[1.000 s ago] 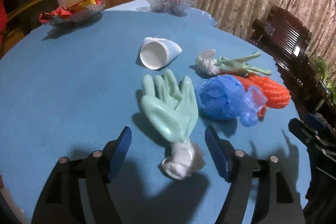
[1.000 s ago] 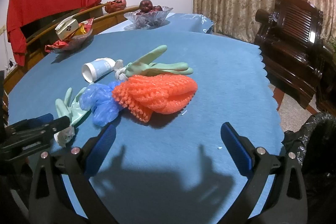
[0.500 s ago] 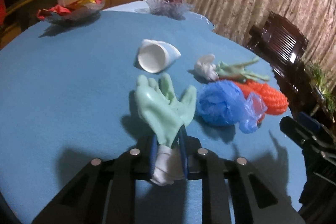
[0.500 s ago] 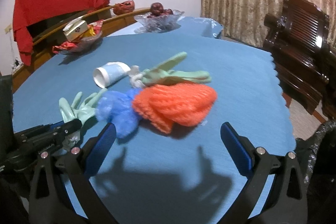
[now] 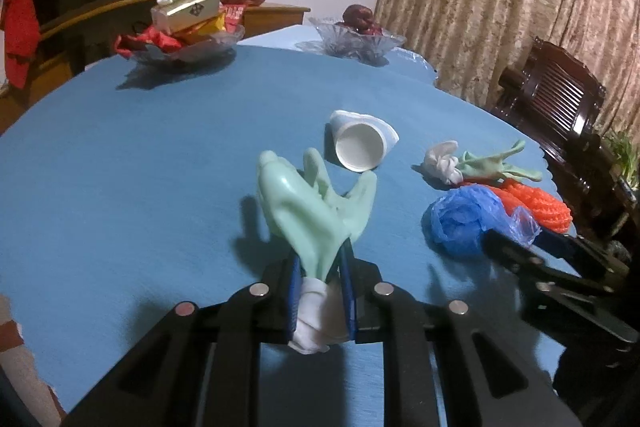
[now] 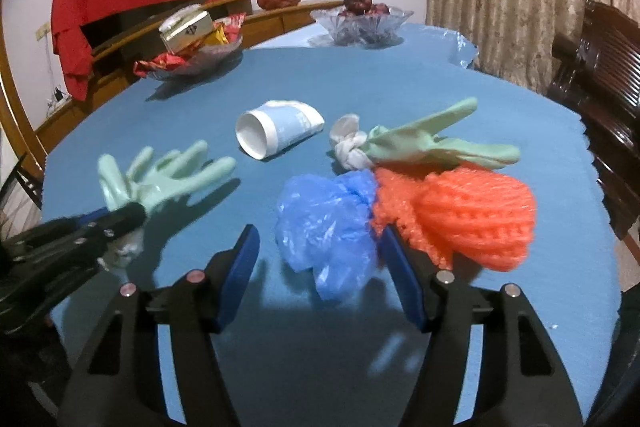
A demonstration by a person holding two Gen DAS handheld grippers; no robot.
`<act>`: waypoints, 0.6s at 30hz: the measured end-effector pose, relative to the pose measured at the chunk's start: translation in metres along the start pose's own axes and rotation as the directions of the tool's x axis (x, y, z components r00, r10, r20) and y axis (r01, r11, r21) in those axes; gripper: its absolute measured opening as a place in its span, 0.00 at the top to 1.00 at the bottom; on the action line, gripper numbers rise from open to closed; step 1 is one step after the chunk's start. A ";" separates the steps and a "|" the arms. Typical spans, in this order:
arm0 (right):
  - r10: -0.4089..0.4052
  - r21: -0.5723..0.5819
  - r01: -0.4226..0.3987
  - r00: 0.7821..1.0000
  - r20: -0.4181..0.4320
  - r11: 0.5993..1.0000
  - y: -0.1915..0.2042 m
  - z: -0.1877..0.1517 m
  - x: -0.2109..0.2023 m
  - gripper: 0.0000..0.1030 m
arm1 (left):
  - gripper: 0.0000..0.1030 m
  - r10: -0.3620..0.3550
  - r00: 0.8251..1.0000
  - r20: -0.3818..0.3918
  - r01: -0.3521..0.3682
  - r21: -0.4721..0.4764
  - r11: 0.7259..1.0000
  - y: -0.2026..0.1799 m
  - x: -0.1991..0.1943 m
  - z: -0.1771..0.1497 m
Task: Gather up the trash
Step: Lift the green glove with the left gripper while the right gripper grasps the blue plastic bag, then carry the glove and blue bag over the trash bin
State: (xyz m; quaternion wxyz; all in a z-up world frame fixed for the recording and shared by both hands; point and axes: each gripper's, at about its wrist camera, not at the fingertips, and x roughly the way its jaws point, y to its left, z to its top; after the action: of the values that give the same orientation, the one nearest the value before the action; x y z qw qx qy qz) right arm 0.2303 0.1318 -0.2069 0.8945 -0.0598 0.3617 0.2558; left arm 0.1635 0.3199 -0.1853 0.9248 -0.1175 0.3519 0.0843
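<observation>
Progress: early. L gripper point(image 5: 320, 291) clamped on green glove point(image 5: 316, 211) cuff, lifted off table point(image 5: 140, 155). R gripper point(image 6: 320, 263) half-open, jaws just closing around blue bag point(image 6: 324, 227), pads not touching. Cup point(image 6: 276, 133), 2nd glove point(image 6: 424, 143), orange net point(image 6: 472, 215) lie untouched.

On the table point(image 6: 460, 99), 2 gloves are lying well apart. The nearer glove point(image 5: 316, 211) is sitting with its cuff between the pads of the left gripper point(image 5: 320, 291), its fingers pointing away. Behind it, a paper cup point(image 5: 362, 145) is lying on its side. To the right of the cup, the second glove point(image 6: 424, 143) is lying just behind a net point(image 6: 472, 215), perhaps touching it. A plastic bag point(image 6: 328, 223) is resting against the net's left side, between the fingers of the right gripper point(image 6: 320, 275). At the far edge, 2 bowls are standing: a snack bowl point(image 6: 192, 61) on the left and a fruit bowl point(image 6: 362, 21) on the right.
</observation>
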 end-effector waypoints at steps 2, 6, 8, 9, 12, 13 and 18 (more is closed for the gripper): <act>-0.003 -0.009 0.003 1.000 -0.022 1.000 0.001 -0.001 0.008 0.53 | 0.83 0.000 1.000 0.008 0.000 0.005 1.000 -0.001 -0.002 0.001; 0.012 0.000 -0.012 0.998 -0.054 1.000 0.000 -0.004 0.012 0.90 | 0.83 -0.006 1.000 0.013 0.006 -0.001 1.000 -0.003 -0.005 0.002; 0.030 0.003 -0.029 0.999 -0.043 1.000 -0.001 -0.005 0.005 0.95 | 0.83 -0.006 1.000 0.016 0.006 -0.001 1.000 -0.005 -0.007 0.002; 0.031 0.001 -0.031 0.999 -0.034 1.000 -0.001 -0.005 0.001 0.95 | 0.83 -0.007 1.000 0.016 0.007 -0.003 1.000 -0.006 -0.008 0.002; 0.055 0.016 -0.055 0.998 -0.001 0.998 -0.004 -0.005 -0.019 0.96 | 0.83 -0.009 1.000 0.019 0.009 -0.003 1.000 -0.009 -0.012 0.002; 0.060 0.019 -0.060 0.998 0.011 0.998 -0.005 -0.004 -0.026 0.96 | 0.83 -0.010 1.000 0.022 0.010 -0.003 1.000 -0.010 -0.015 0.002; 0.072 0.013 -0.073 0.996 0.049 0.997 -0.006 -0.005 -0.058 0.96 | 0.83 -0.022 0.999 0.032 0.022 0.004 1.000 -0.016 -0.026 0.002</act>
State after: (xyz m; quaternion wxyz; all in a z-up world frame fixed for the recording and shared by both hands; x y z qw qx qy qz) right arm 0.1955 0.1009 -0.1722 0.8936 -0.0340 0.3437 0.2867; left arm 0.1495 0.3032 -0.1637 0.9313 -0.1182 0.3361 0.0752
